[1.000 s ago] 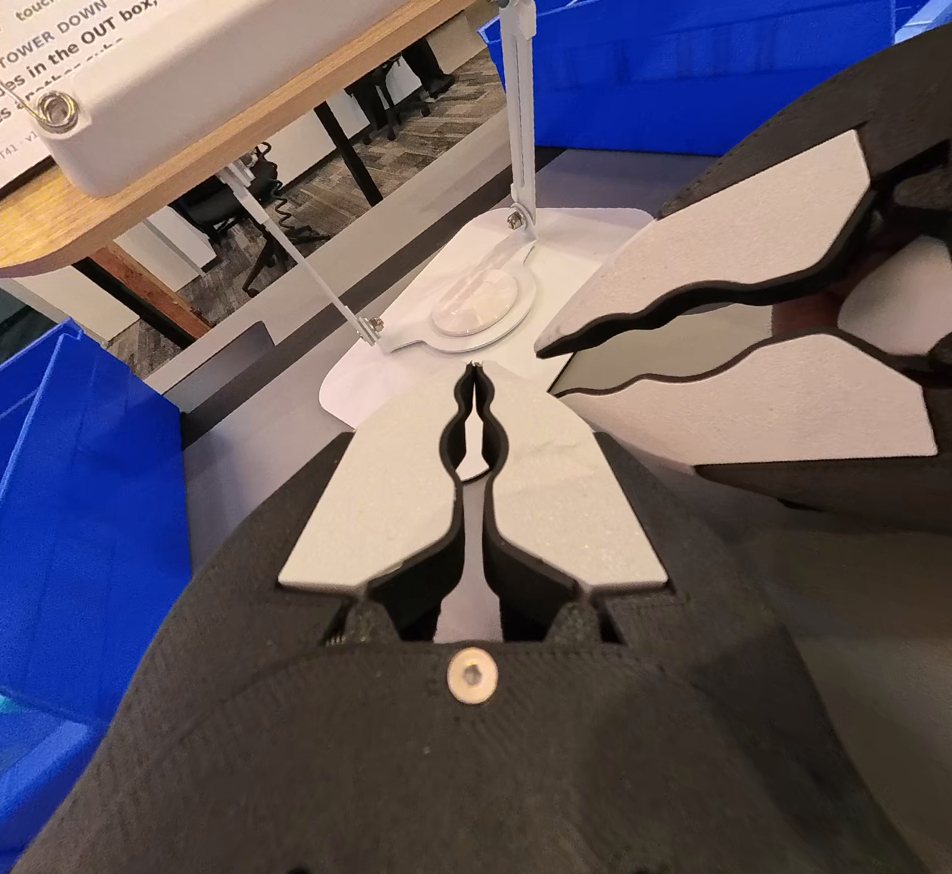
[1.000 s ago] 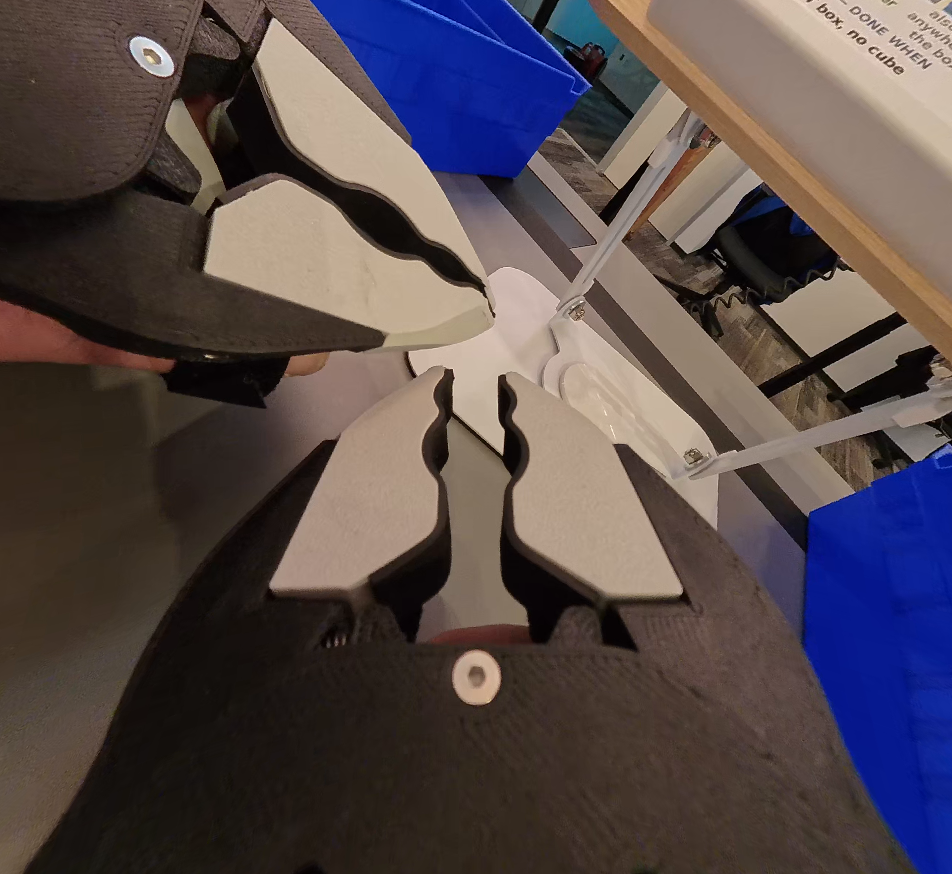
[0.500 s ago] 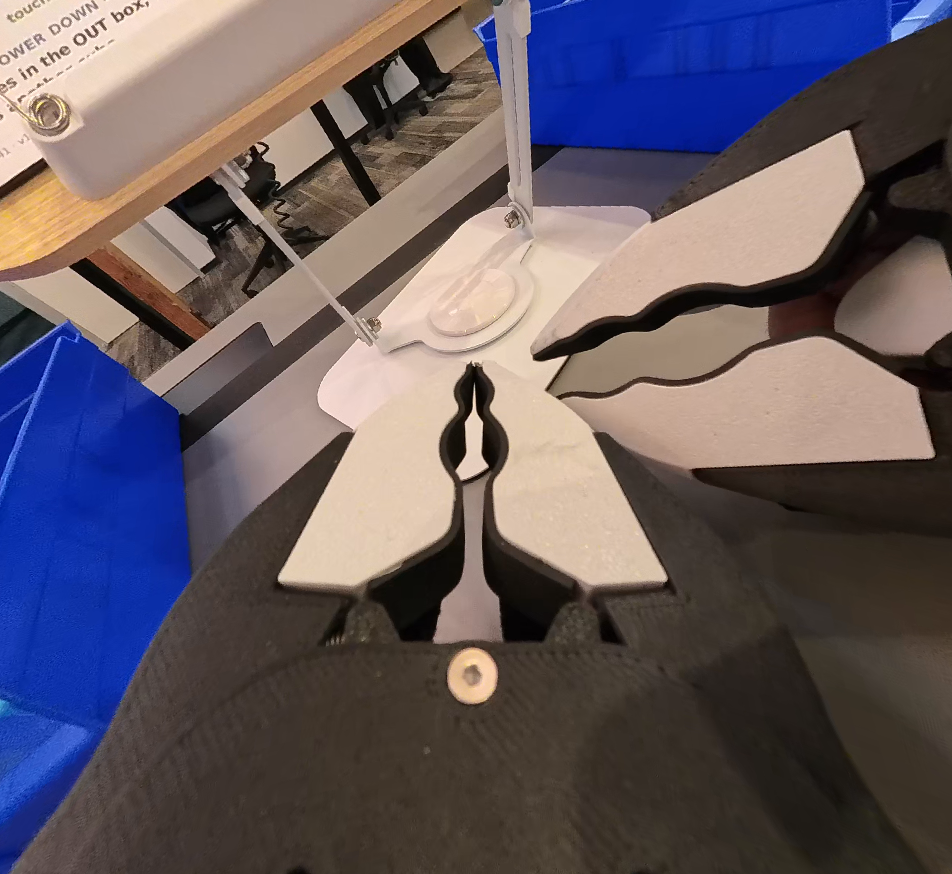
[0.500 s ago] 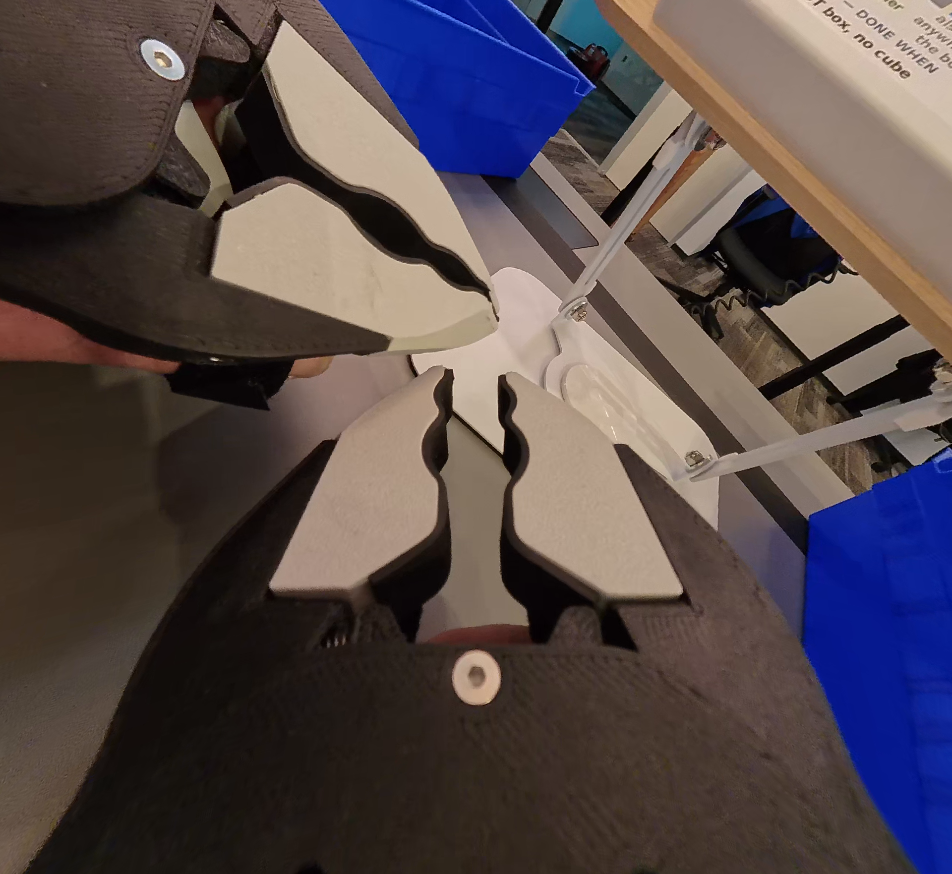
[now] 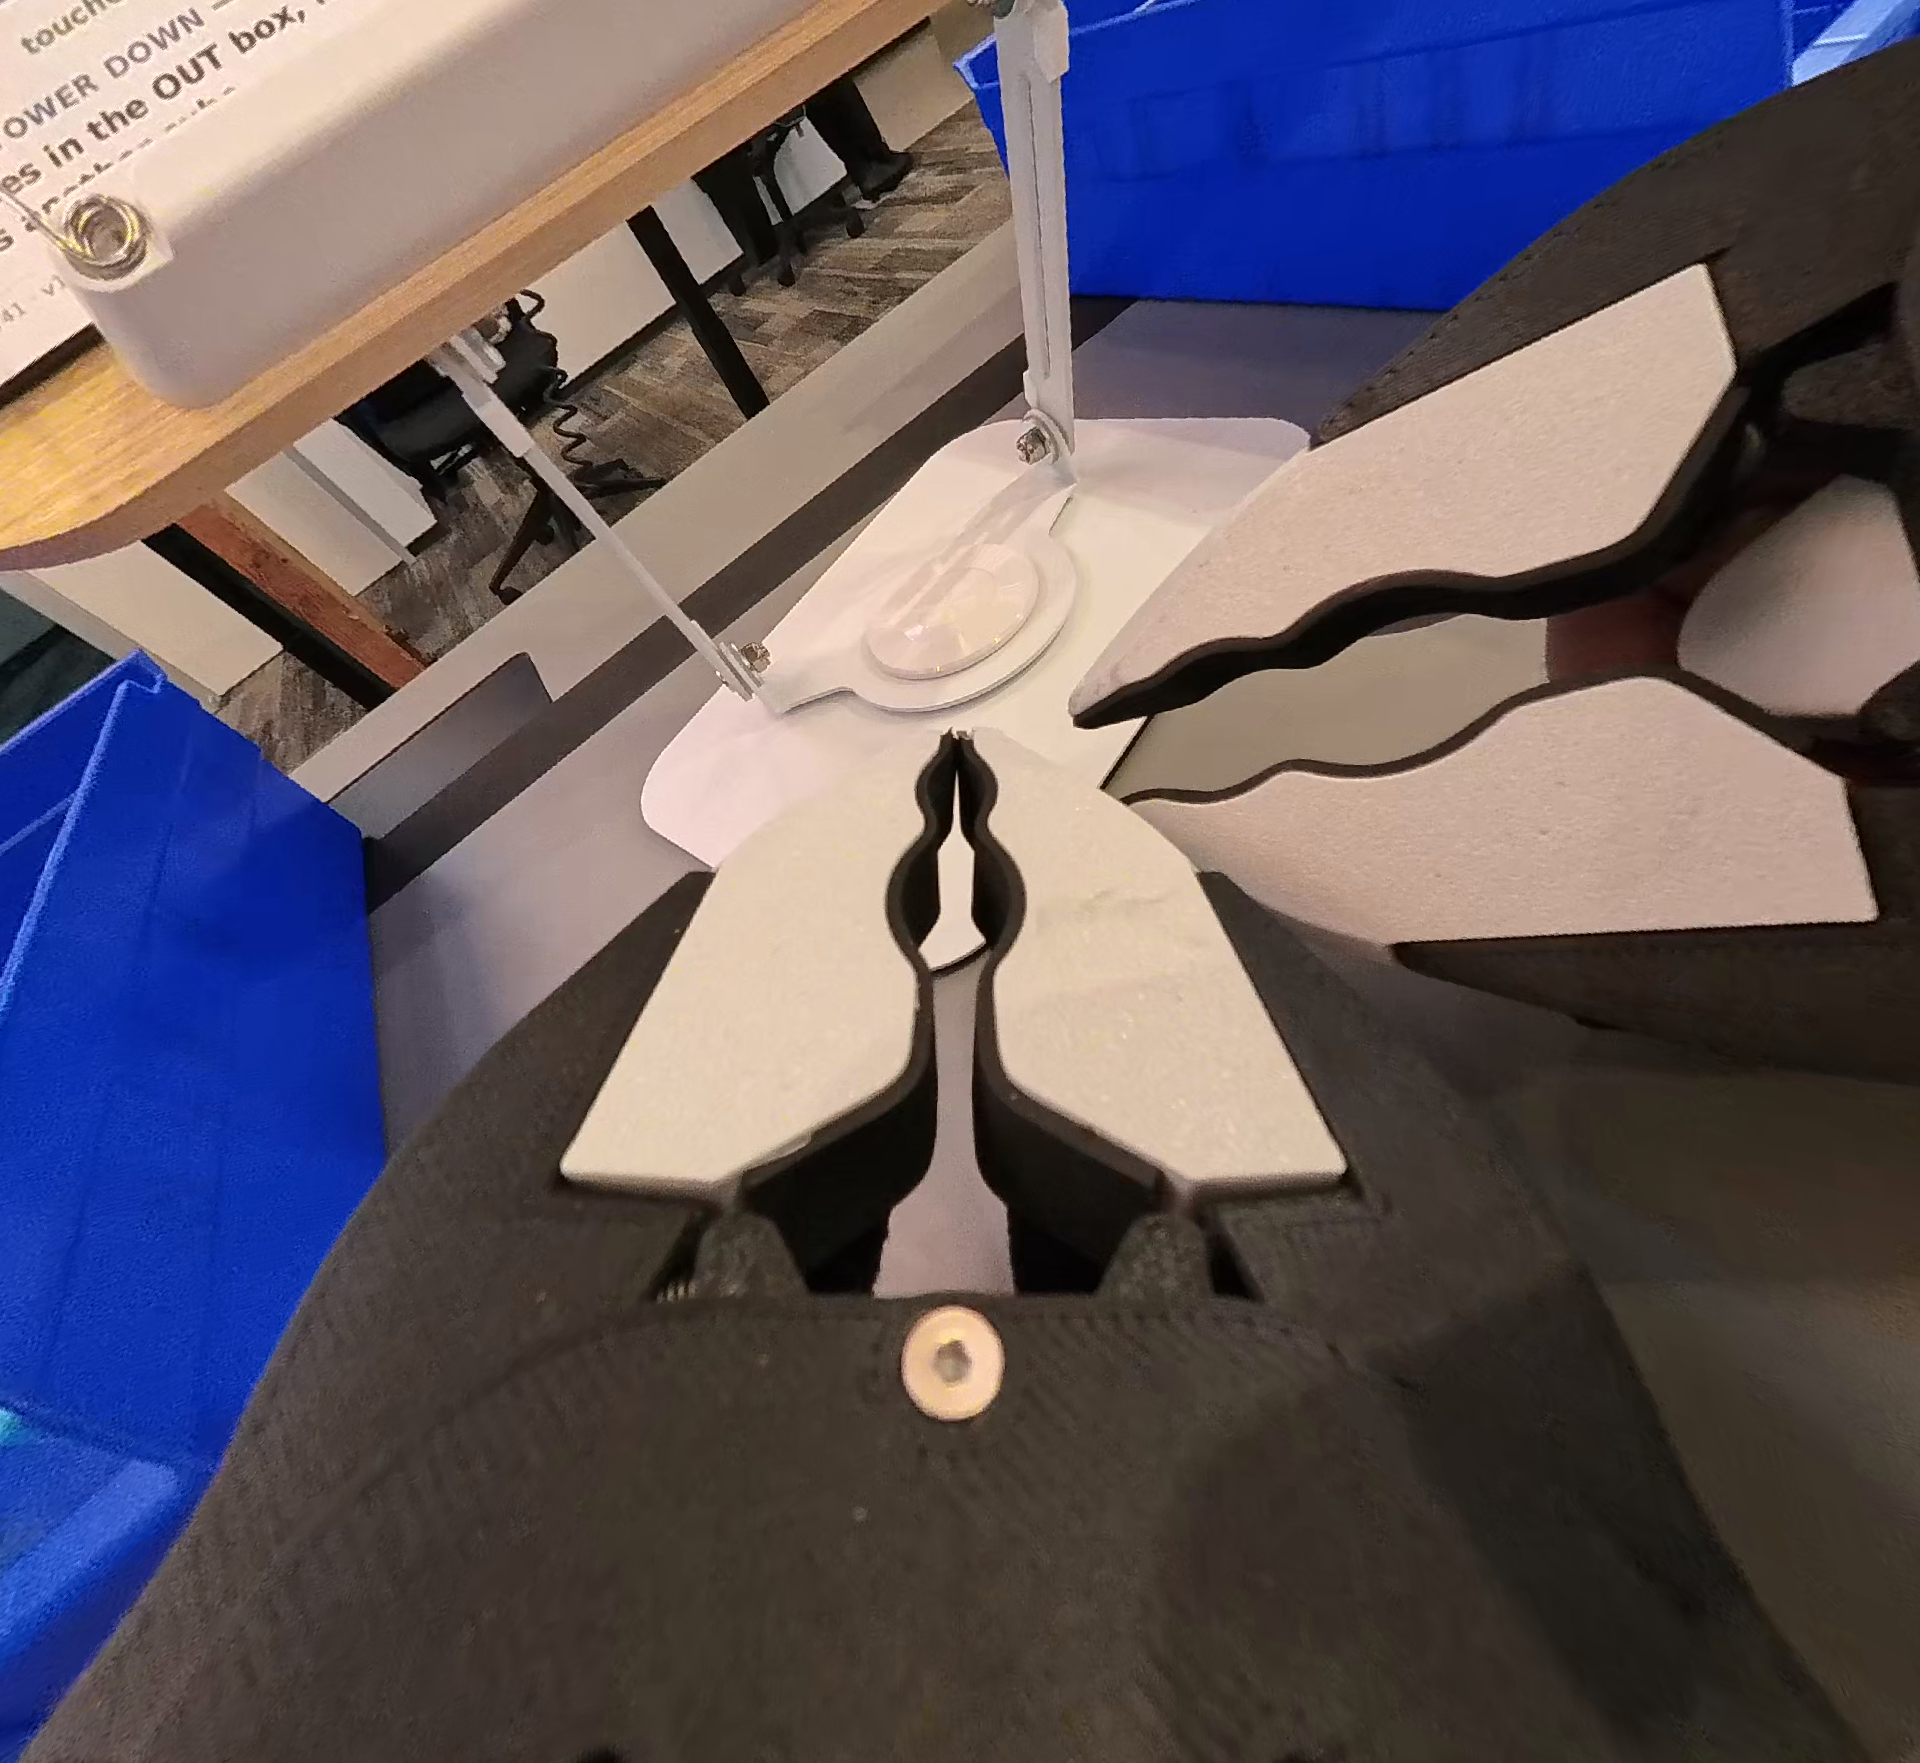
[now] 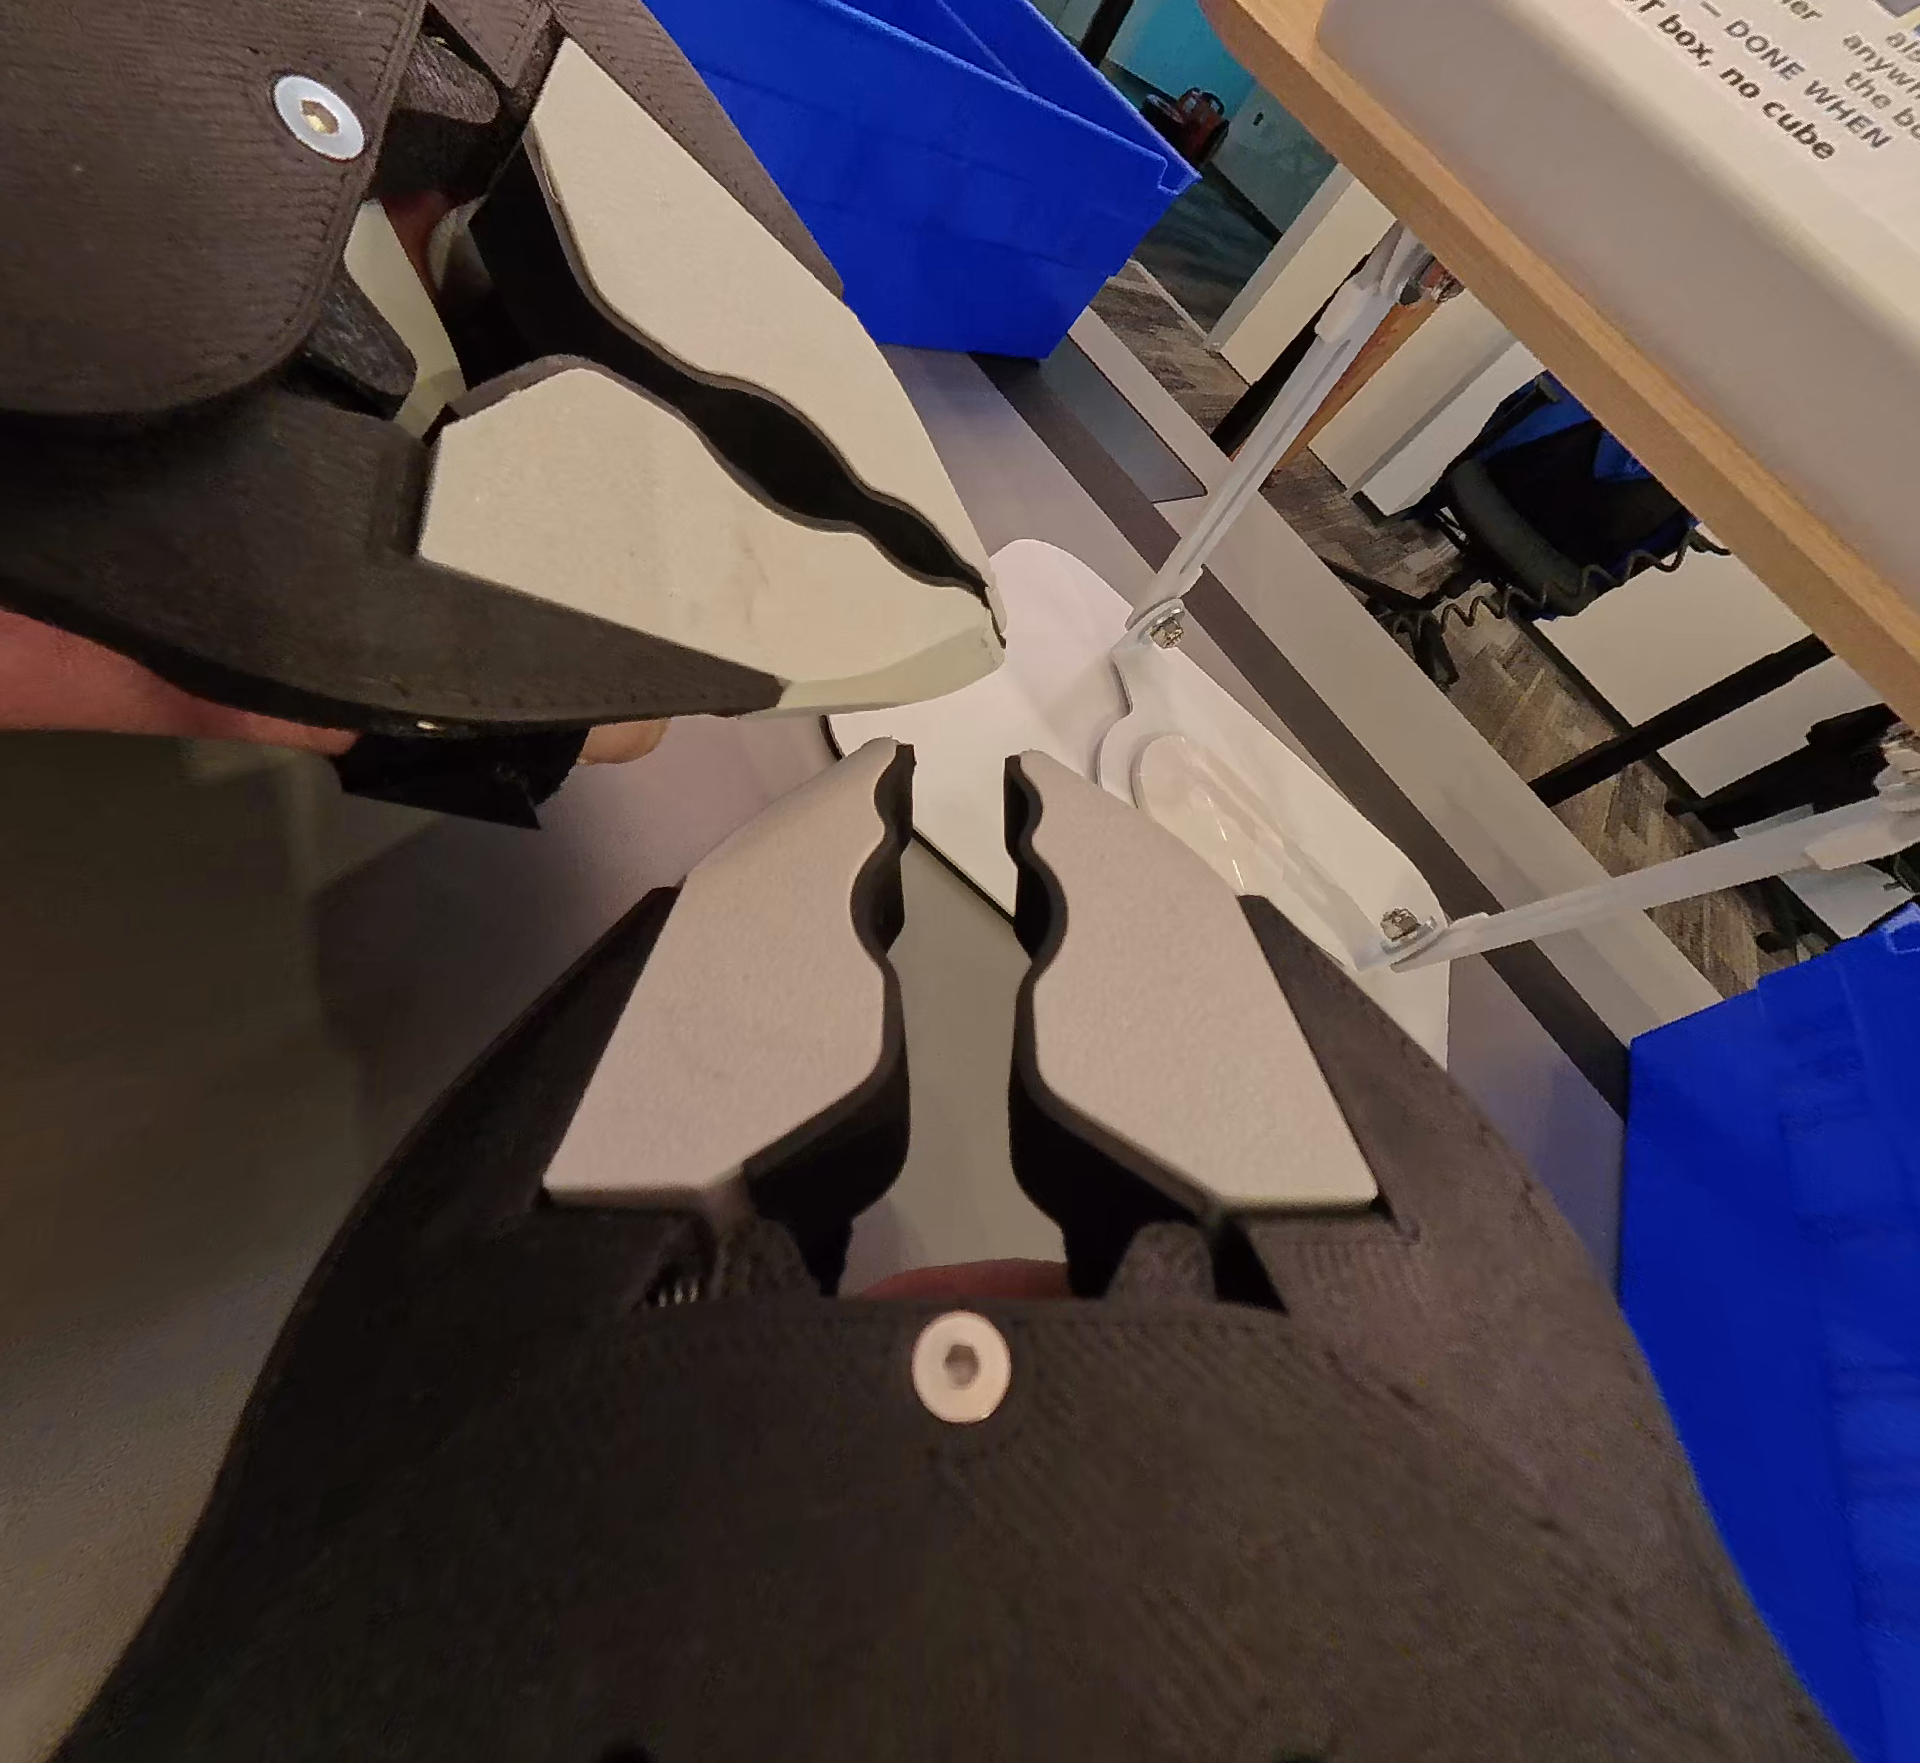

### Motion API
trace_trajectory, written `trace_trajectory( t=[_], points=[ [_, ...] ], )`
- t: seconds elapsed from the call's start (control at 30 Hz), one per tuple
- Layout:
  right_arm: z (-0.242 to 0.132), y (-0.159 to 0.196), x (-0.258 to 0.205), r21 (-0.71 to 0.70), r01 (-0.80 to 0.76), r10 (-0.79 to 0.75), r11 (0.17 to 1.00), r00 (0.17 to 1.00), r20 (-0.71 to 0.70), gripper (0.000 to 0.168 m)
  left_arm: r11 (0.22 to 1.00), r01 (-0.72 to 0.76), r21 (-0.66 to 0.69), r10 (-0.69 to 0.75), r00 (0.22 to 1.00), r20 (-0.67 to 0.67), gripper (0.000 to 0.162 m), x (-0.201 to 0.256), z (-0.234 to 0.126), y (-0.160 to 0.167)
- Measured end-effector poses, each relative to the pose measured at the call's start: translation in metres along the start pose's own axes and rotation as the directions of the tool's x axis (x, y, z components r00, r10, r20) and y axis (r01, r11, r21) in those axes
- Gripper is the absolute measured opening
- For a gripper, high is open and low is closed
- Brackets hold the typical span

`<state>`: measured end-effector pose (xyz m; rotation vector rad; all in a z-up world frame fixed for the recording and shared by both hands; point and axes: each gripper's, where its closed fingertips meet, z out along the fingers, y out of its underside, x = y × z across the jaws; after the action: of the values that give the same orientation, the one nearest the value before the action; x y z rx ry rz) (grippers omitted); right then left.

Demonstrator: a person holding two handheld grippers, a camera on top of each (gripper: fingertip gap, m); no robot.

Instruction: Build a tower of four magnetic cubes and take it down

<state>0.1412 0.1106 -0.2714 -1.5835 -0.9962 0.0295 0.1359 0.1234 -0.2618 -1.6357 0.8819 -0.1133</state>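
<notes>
No cube shows clearly in either view. My left gripper (image 5: pixel 956 745) is shut and empty, its tips over the white stand base (image 5: pixel 1143 477) on the grey table. It also shows in the right wrist view (image 6: pixel 985 638) at the upper left, tips together. My right gripper (image 6: pixel 958 763) is open by a narrow gap and holds nothing. It shows in the left wrist view (image 5: pixel 1096 742) coming in from the right. The two grippers' tips nearly meet above the base's near edge (image 6: pixel 935 726).
A round white disc (image 5: pixel 951 638) sits on the base, with thin white struts (image 5: pixel 1039 238) rising to a wooden shelf (image 5: pixel 582 186) that bears a white printed card. Blue bins stand at the left (image 5: pixel 156 986) and back right (image 5: pixel 1455 103), and in the right wrist view (image 6: pixel 883 103) (image 6: pixel 1787 1246). From either gripper's tips it is about 12 cm to the round white disc (image 5: pixel 951 638).
Almost nothing. Both grippers hold their places and jaw states; the views drift only very slightly.
</notes>
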Motion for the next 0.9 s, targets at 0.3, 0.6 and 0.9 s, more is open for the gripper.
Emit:
trace_trajectory(
  t=[0.3, 0.6, 0.9],
  points=[
    [0.002, 0.001, 0.006, 0.004, -0.017, 0.017, 1.0, 1.0, -0.014, 0.016, 0.99, 0.109, -0.091, -0.09, 0.977, 0.192, 0.0, -0.039, 0.001, 0.019],
    [0.005, 0.001, 0.032, 0.027, -0.105, 0.107, 0.994, 0.988, -0.114, 0.01, 0.97, 0.239, -0.047, -0.223, 0.95, 0.218, 0.0, -0.041, 0.006, 0.011],
    [0.003, 0.001, 0.036, 0.035, -0.123, 0.126, 0.992, 0.984, -0.126, 0.004, 0.978, 0.205, -0.041, -0.193, 0.96, 0.201, 0.0, -0.031, 0.018, 0.002]
  ],
)
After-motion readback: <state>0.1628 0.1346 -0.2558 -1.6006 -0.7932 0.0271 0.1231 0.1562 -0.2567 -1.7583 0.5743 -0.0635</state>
